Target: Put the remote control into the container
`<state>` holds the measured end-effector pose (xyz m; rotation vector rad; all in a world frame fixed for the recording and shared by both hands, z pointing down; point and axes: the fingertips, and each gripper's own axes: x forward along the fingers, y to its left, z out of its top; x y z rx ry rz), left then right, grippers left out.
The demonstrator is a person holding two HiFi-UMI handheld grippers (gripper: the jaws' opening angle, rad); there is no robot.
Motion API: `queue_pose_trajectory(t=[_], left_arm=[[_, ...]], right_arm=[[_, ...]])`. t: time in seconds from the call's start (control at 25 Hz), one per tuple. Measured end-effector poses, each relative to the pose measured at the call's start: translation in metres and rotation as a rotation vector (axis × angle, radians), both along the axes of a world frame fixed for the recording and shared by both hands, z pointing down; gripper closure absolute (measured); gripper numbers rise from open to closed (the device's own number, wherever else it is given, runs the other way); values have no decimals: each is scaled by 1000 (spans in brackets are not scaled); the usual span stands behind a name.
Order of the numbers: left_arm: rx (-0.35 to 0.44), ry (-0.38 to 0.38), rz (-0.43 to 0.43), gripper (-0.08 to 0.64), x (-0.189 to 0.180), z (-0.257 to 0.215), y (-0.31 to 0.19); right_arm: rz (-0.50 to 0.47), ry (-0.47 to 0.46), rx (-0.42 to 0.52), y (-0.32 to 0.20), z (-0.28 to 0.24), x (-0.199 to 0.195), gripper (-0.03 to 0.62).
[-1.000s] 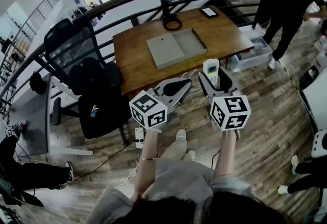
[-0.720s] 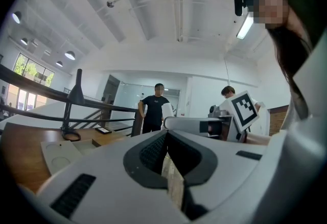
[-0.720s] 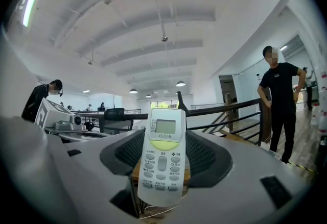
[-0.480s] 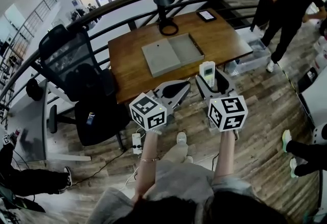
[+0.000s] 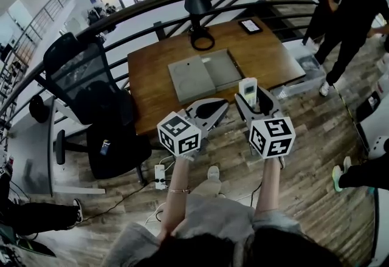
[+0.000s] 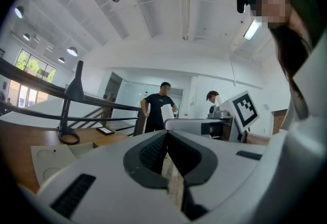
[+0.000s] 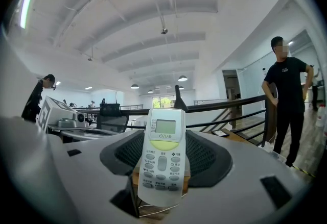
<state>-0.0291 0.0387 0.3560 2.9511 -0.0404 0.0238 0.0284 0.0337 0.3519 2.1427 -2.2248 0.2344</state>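
Observation:
A white remote control [image 5: 248, 89] [image 7: 162, 162] with a small screen stands upright between the jaws of my right gripper [image 5: 253, 97] [image 7: 162, 167], which is shut on its lower half. The remote hangs over the near edge of the wooden table [image 5: 270, 53]. The container [image 5: 222, 69] is a flat grey open box in the middle of the table, with its lid [image 5: 189, 79] lying flat on its left side. My left gripper [image 5: 214, 107] [image 6: 166, 139] is beside the right one, short of the table edge. Its jaws are shut with nothing in them.
A black desk lamp [image 5: 196, 1] and a dark phone [image 5: 250, 25] sit at the table's far side, with a curved railing behind. A black office chair [image 5: 91, 95] stands left of the table. A person [image 5: 349, 10] stands at the right near a plastic bin [image 5: 307, 68].
Both grippers have edged slightly forward toward the table edge, the remote still held. The person at the right has shifted position.

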Motion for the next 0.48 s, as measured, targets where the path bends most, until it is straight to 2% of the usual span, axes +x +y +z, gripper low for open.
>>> queue_pose_trajectory(t=[0.48], left_arm=[[-8, 8, -17, 557, 19, -1, -52]], right_arm=[[-13, -5, -8, -49, -1, 22, 339]])
